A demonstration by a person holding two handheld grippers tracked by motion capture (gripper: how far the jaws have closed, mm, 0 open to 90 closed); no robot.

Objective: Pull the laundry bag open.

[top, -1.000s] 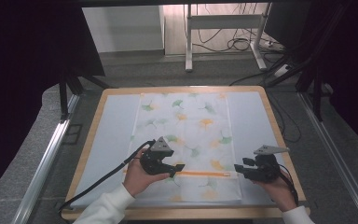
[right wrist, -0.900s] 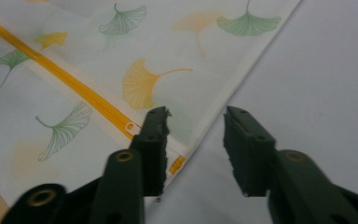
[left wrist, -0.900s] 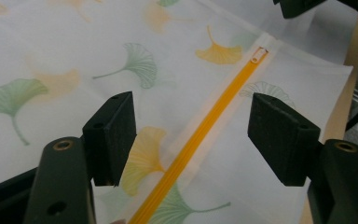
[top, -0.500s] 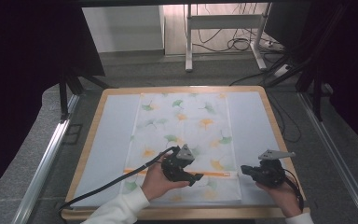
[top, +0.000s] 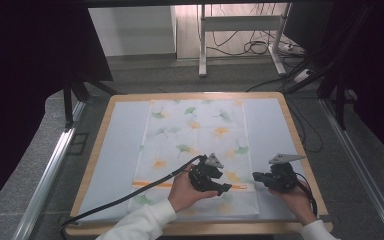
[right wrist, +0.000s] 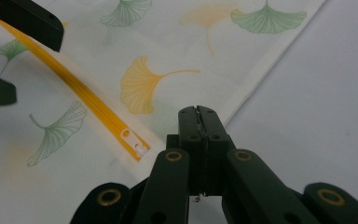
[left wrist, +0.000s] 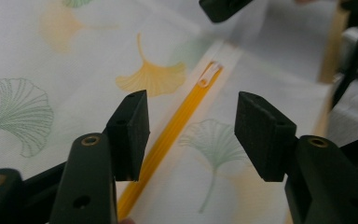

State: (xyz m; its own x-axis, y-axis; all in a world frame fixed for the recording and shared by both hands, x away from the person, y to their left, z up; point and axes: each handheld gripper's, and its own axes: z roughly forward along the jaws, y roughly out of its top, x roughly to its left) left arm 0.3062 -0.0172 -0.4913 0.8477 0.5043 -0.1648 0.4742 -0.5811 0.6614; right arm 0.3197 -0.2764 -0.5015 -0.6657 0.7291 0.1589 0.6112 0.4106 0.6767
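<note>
A white cloth (top: 200, 130) printed with green and orange ginkgo leaves lies flat on the table. A thin orange strip (top: 155, 184) crosses it near the front edge. My left gripper (top: 225, 189) hovers over the strip's right part with its jaws open on either side of the strip (left wrist: 177, 121). My right gripper (top: 256, 177) points left at the cloth's right edge, and its jaws are pressed together (right wrist: 198, 112) just past the strip's end (right wrist: 135, 144). I cannot tell whether cloth is pinched between them.
A pale blue mat (top: 120, 145) covers the wood-rimmed table (top: 290, 125). A black cable (top: 130, 195) trails from the left gripper over the front left. Beyond the table are a white desk frame (top: 240, 30) and floor cables (top: 250, 47).
My left gripper has slid right along the orange strip toward the right gripper. The right gripper has stayed near the cloth's right edge.
</note>
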